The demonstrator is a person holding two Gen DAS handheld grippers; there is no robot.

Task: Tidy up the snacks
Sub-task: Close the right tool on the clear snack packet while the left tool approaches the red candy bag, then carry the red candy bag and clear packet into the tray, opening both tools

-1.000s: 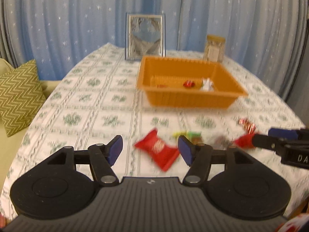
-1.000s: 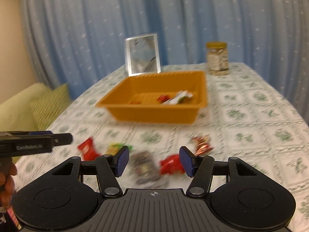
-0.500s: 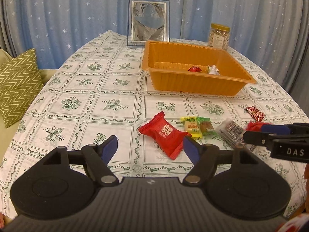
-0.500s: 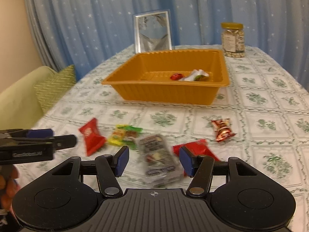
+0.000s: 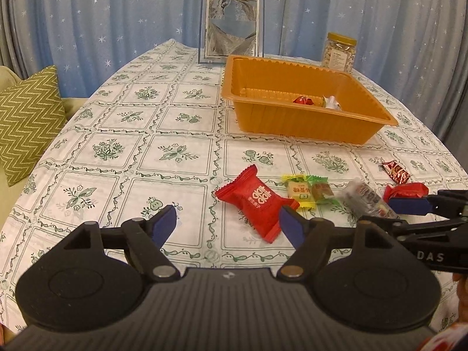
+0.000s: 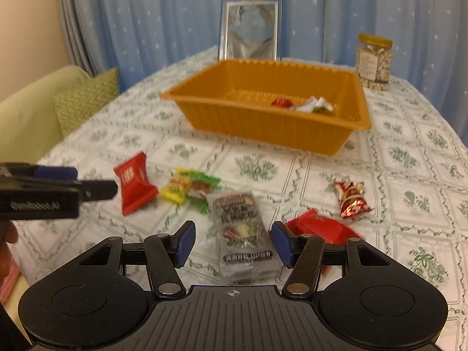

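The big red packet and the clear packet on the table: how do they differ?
The red packet is opaque, while the clear packet shows dark snacks inside. The red packet lies beside the left gripper; the clear packet lies between the right gripper fingers, untouched. Both lie flat outside the orange tray.

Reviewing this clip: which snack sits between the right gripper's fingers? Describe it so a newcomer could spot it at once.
Start at the orange tray on the tablecloth, then come toward the camera to the row of loose snacks. The clear packet lies lengthwise between the right gripper, whose fingers are open. It alone is see-through with dark contents; its neighbours are red, yellow or green.
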